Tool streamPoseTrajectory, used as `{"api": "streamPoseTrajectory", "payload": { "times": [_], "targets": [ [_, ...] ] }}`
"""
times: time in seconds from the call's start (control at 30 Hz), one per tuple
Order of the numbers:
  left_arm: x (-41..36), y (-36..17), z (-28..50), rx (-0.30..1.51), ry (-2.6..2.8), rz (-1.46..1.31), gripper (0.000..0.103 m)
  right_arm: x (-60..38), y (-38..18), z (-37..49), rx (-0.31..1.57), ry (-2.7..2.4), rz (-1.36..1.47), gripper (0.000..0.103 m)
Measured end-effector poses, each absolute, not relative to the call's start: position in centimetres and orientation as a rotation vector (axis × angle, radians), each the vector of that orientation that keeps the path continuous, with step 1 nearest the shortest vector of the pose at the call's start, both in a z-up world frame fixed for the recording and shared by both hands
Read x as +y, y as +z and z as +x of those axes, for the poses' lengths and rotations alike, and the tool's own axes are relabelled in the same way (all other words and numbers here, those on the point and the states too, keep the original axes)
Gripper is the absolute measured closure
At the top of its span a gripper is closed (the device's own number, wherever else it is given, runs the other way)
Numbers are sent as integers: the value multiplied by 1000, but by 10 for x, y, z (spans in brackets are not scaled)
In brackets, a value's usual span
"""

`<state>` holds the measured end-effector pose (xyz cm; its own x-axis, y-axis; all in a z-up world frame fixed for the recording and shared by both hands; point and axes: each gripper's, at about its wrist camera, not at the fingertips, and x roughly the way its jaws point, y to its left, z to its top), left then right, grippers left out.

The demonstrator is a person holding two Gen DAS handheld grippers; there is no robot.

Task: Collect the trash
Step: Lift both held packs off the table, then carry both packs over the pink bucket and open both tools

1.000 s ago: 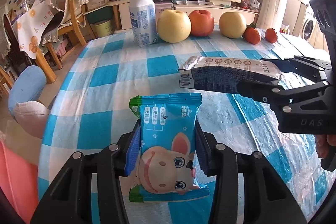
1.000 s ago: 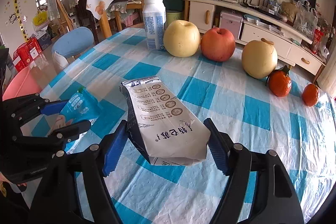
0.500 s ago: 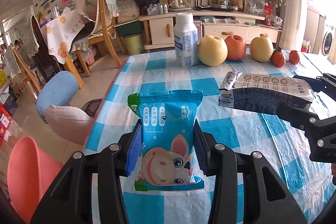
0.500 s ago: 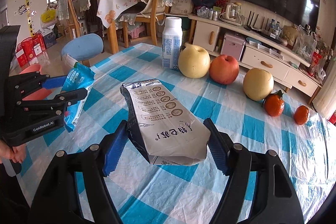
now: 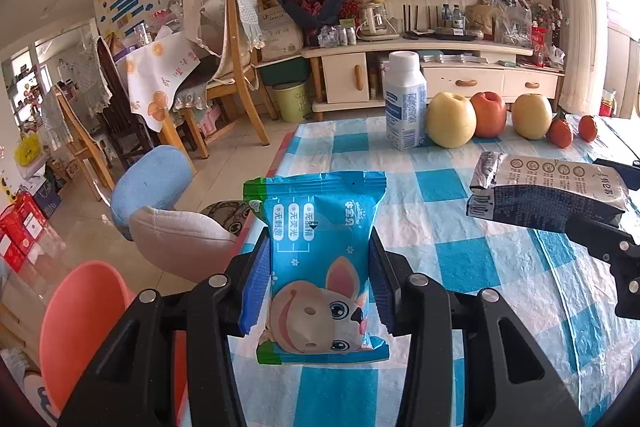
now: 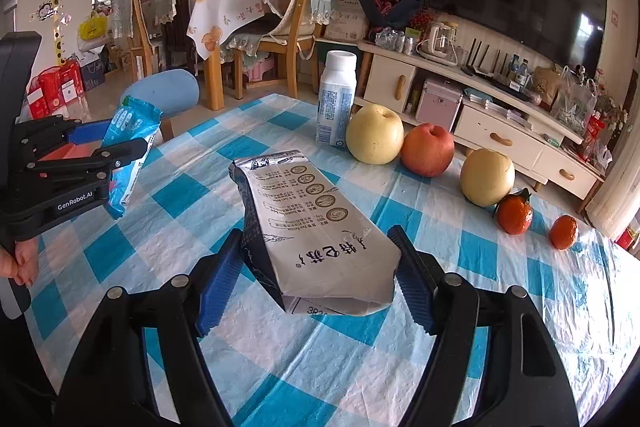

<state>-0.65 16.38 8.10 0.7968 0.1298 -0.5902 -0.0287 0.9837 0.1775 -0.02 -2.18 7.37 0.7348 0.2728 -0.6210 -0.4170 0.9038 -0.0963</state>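
Note:
My left gripper (image 5: 318, 279) is shut on a blue snack wrapper (image 5: 316, 259) with a cartoon animal, held in the air at the table's left edge. It also shows in the right wrist view (image 6: 130, 147). My right gripper (image 6: 318, 275) is shut on a flattened grey milk carton (image 6: 312, 223), held above the blue-and-white checked tablecloth (image 6: 400, 347). The carton also shows at the right of the left wrist view (image 5: 548, 191).
A white bottle (image 6: 336, 99), two yellow apples (image 6: 374, 135), a red apple (image 6: 427, 150) and two tangerines (image 6: 516, 213) stand along the table's far side. An orange-pink bin (image 5: 80, 323) and a blue stool (image 5: 150, 179) are on the floor to the left.
Both grippers have risen and pulled back toward the table's left edge with their items. The orange-pink bin has come into the left wrist view.

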Motion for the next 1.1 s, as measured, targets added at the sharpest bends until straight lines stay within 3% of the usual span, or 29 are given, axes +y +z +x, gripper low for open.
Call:
{"api": "streamPoseTrajectory", "payload": {
  "times": [1.1],
  "targets": [
    [246,110,-35,570,279,29,56,79,92,-47,557,475,-341,30]
  ]
}}
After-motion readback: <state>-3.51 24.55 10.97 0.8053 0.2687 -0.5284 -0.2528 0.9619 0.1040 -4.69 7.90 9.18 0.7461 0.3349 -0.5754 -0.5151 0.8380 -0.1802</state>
